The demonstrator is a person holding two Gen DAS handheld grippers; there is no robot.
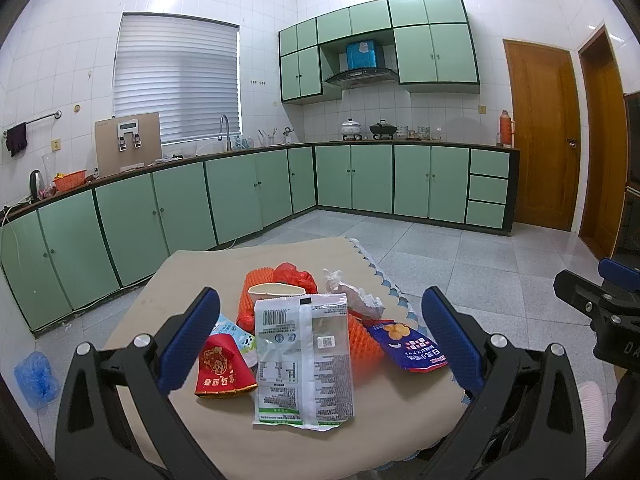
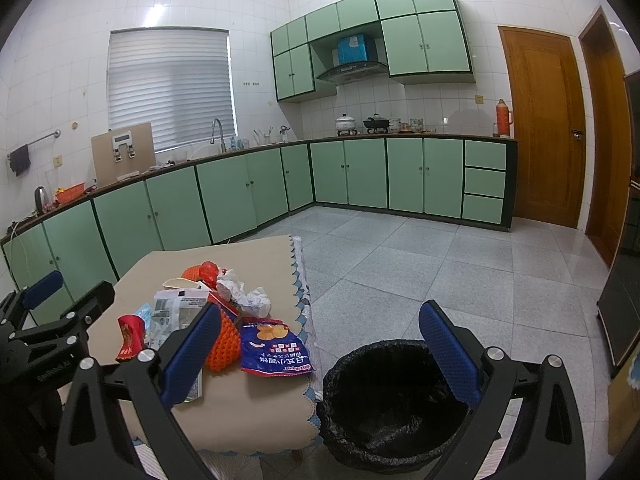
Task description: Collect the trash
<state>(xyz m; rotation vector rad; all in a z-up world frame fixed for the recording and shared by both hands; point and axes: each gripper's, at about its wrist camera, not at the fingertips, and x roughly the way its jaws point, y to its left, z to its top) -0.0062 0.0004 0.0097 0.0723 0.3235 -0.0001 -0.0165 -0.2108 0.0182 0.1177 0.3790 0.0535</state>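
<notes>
A pile of trash lies on a small table [image 1: 168, 280] with a beige cloth: a white and green snack bag [image 1: 304, 360], a red paper cup [image 1: 224, 372], a blue chip bag [image 1: 408, 344], an orange foam net [image 1: 360, 336], a paper cup [image 1: 276, 291], crumpled tissue [image 1: 352, 292]. My left gripper [image 1: 320, 344] is open, hovering over the white bag. My right gripper [image 2: 320, 352] is open and empty, above the table's right edge, between the chip bag [image 2: 276, 350] and a bin lined with a black bag [image 2: 392, 400] on the floor.
Green kitchen cabinets [image 1: 180, 204] run along the left and far walls. Two wooden doors [image 1: 540, 136] stand at the right. A blue plastic bag [image 1: 36, 376] lies on the tiled floor left of the table. A dark cabinet [image 2: 624, 312] stands at the right.
</notes>
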